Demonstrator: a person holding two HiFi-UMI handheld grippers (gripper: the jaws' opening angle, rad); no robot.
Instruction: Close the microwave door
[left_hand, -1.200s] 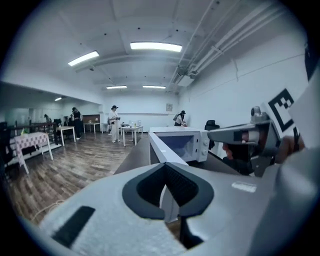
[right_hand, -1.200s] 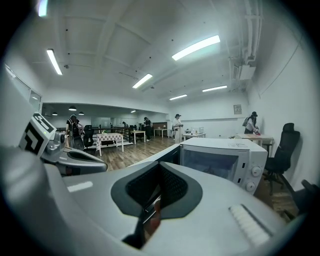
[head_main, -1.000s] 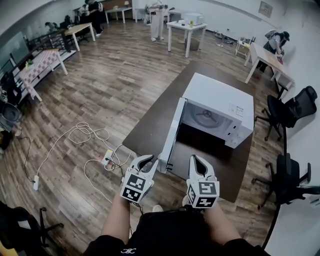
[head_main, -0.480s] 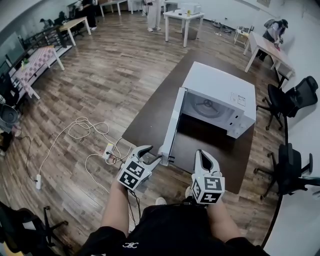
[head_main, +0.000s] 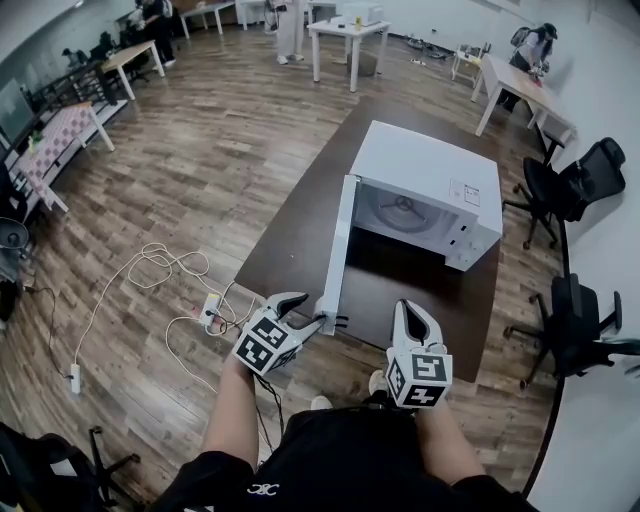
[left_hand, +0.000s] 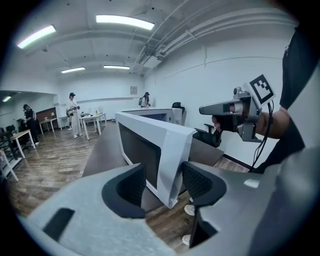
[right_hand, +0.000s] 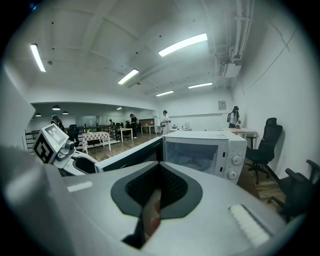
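A white microwave (head_main: 425, 170) stands on a dark brown table (head_main: 290, 235) with its door (head_main: 338, 250) swung wide open toward me. My left gripper (head_main: 298, 312) is at the door's free outer edge. Its jaws are opening, and in the left gripper view the door edge (left_hand: 172, 150) shows in the gap just past the fingertips, which do not touch it. My right gripper (head_main: 408, 312) hovers over the table's near edge, in front of the oven cavity, shut on nothing. The right gripper view shows the microwave (right_hand: 205, 150) and door (right_hand: 130, 157) ahead.
A power strip with white cables (head_main: 210, 312) lies on the wood floor left of the table. Black office chairs (head_main: 585, 175) stand to the right. Other tables and several people are at the far end of the room.
My left gripper's jaws have spread apart, and it has dropped and tilted down toward the door's free edge. The right gripper has drifted slightly right and lower. The door has not moved.
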